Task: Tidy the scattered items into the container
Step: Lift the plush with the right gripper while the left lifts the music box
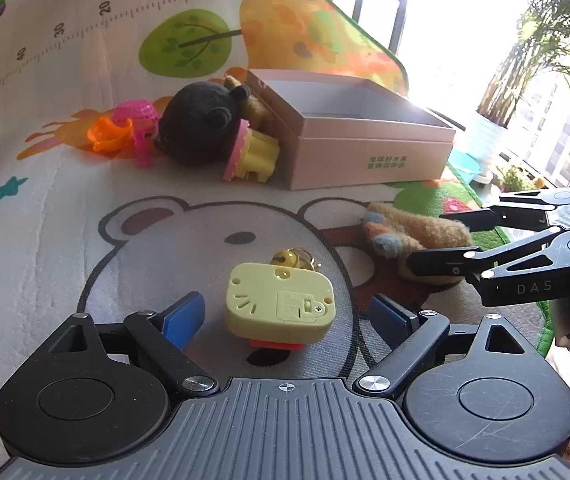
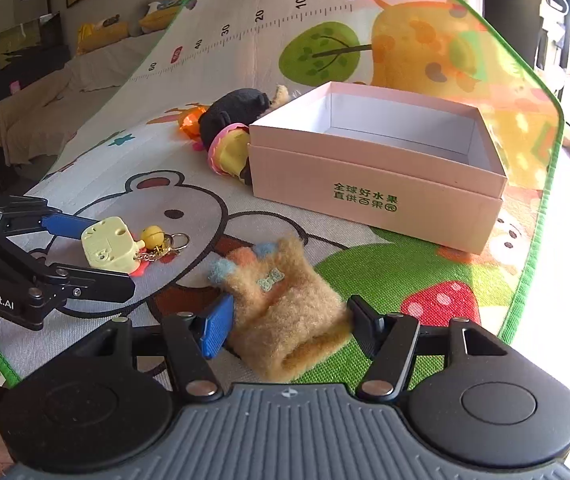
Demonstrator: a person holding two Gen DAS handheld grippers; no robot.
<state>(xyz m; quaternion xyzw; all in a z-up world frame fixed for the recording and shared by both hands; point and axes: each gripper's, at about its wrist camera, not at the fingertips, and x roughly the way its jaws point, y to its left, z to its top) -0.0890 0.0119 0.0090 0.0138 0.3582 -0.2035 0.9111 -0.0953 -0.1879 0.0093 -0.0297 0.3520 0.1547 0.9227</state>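
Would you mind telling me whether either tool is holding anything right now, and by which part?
Neither grips yet. The left tool is open around the yellow toy, with gaps on both sides. The right tool brackets the plush at its lower sides, both on the mat.

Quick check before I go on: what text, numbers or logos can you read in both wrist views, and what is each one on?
"全球好水果 / 直供百果园", green print, on the box front; last character partly unclear.
"0cm", "10", "20", "30", "40", "60" on the mat ruler.
Red tag on the ruler: too blurred to read.
"GenRobot.AI" on the left gripper.
"DAS" on the right gripper.
Moulded marks on the yellow toy: too small to read.
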